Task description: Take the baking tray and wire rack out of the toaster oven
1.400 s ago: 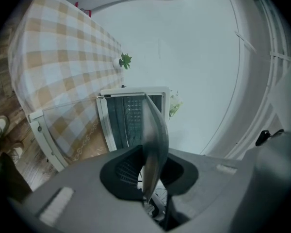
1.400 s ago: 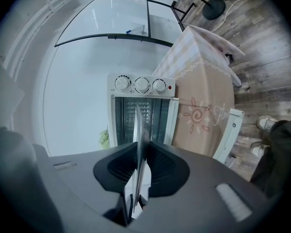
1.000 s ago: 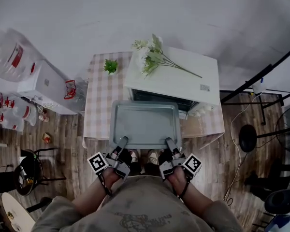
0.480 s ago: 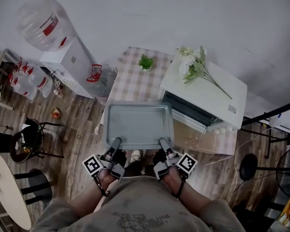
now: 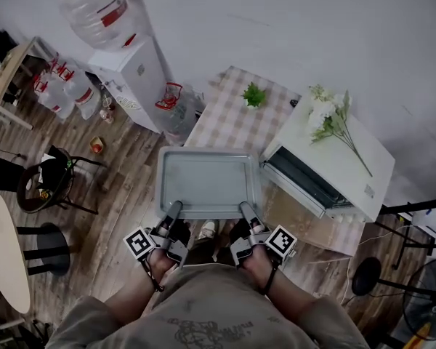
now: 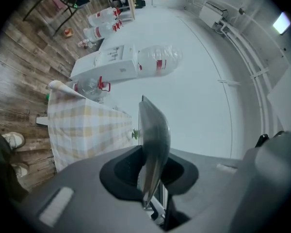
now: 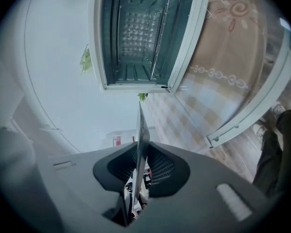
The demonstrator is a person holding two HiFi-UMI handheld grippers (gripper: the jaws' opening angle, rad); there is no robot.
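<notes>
Gripping the baking tray [image 5: 207,182] by its near rim, I am holding it level. My left gripper [image 5: 175,209] is clamping the rim's left part and my right gripper [image 5: 243,209] its right part, each pair of jaws pinched onto the thin metal. The tray is hanging outside the toaster oven [image 5: 341,147], over the wood floor [image 5: 123,195] at the near corner of the checked table [image 5: 225,122]. Its grey bottom is showing bare. To the left, the floor is lying open as far as a chair [image 5: 54,184] and a round table [image 5: 3,253].

The oven's door is hanging open, and in the right gripper view its cavity is showing side rails. Flowers [image 5: 330,118] are lying on its top near a sticker [image 5: 368,190] too small to read. Beyond, a water dispenser [image 5: 134,71] is carrying a bottle [image 5: 94,9] whose red label I cannot read.
</notes>
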